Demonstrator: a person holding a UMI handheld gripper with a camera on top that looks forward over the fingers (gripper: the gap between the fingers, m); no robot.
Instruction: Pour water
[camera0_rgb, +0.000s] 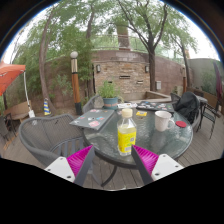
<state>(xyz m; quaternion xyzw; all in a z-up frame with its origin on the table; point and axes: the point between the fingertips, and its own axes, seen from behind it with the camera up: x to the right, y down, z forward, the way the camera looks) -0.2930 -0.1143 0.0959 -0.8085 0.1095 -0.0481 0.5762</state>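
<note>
A clear bottle (126, 131) with yellow liquid and a white cap stands upright near the front edge of a round glass table (100, 135). A white cup (163, 120) stands to its right on the same table. My gripper (113, 159) is open, its pink pads (79, 159) spread wide just below and short of the table's edge. The bottle is ahead of the fingers, a little right of their midline, with nothing held between them.
A potted plant (109, 94), books (93, 120) and small items lie on the table. A metal mesh chair (45, 135) stands at the left, a dark bag (186, 105) on a chair at the right. A brick fireplace (124, 68) and trees stand behind.
</note>
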